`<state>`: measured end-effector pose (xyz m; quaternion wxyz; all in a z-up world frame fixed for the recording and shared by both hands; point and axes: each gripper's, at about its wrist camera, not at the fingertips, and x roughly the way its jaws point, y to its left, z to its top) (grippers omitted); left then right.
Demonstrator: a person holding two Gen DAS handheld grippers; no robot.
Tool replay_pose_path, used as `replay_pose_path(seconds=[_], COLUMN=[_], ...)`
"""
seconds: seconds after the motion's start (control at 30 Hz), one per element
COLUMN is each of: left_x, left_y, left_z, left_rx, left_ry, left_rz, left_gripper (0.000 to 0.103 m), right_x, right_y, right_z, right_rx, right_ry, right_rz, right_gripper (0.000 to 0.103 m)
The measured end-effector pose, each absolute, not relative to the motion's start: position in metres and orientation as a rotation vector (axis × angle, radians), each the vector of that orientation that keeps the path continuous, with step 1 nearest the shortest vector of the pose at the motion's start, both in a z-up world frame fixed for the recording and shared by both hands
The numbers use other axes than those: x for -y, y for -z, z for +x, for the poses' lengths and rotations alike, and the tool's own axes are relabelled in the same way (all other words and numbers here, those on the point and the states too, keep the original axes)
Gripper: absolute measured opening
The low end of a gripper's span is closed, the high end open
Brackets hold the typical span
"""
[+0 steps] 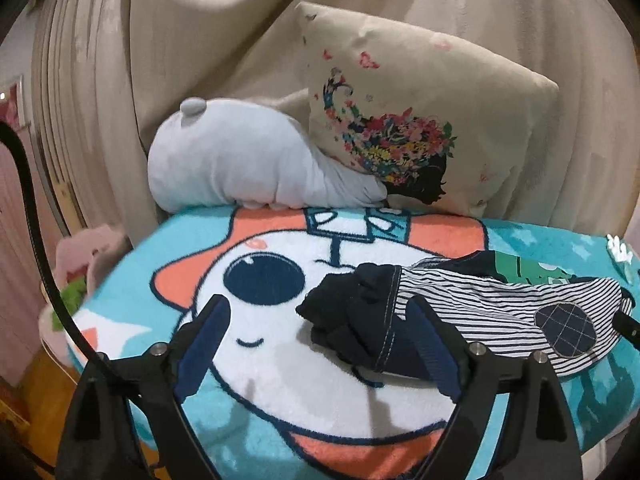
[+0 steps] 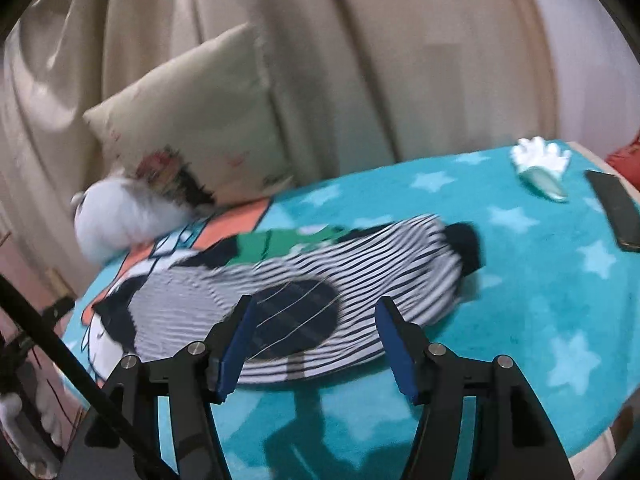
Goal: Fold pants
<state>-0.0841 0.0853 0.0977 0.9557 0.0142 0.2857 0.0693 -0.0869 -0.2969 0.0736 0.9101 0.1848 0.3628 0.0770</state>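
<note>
Two grippers, left (image 1: 320,320) & right (image 2: 314,320), both spread wide over striped pants (image 2: 320,264); no legible text.

One pants (image 1: 480,304), one pillow (image 1: 420,108), one plush toy (image 1: 240,160), two grippers (image 1: 320,344) (image 2: 316,344).

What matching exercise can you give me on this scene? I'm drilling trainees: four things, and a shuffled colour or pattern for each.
Things:
1. pants
2. plush toy
3. blanket
4. cushion

Descriptions:
A. beige, with a flower print
B. pale grey, plain
C. navy and white stripes, dark round patch
D. turquoise, with pale stars

Pairs: 1-C, 2-B, 3-D, 4-A
</note>
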Motion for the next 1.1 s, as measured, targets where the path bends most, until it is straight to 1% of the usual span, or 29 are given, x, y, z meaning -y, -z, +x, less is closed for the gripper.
replay_pose_path(seconds=[0.2,0.57,0.73,0.87,0.9,0.97,1.03,1.1], left_x=[-0.076,-0.079,-0.108,-0.127,-0.128,-0.126,-0.119,-0.112], left_y=[-0.094,-0.084,-0.072,-0.058,-0.055,-0.05,-0.048,-0.047], left_z=[-0.083,-0.078,-0.068,-0.057,-0.055,-0.05,-0.045,-0.04], left_rx=[-0.605,-0.66,-0.765,-0.859,-0.877,-0.91,-0.938,-0.95], left_ry=[-0.115,-0.082,0.034,0.154,0.184,0.248,0.305,0.339], left_rz=[0.03,-0.007,-0.209,-0.415,-0.453,-0.515,-0.555,-0.573], left_gripper=[0.092,0.092,0.092,0.092,0.091,0.087,0.08,0.075], right_x=[0.28,0.289,0.303,0.318,0.321,0.324,0.326,0.327], right_y=[-0.069,-0.056,-0.048,-0.029,-0.025,-0.017,-0.01,-0.005], right_z=[-0.089,-0.085,-0.086,-0.094,-0.094,-0.093,-0.091,-0.089], right_rx=[-0.758,-0.792,-0.803,-0.821,-0.829,-0.845,-0.852,-0.86], right_ry=[-0.178,-0.175,-0.174,-0.202,-0.217,-0.249,-0.287,-0.317], right_rz=[0.31,0.337,0.392,0.472,0.497,0.557,0.614,0.651], right_gripper=[0.067,0.067,0.067,0.067,0.067,0.067,0.067,0.067])
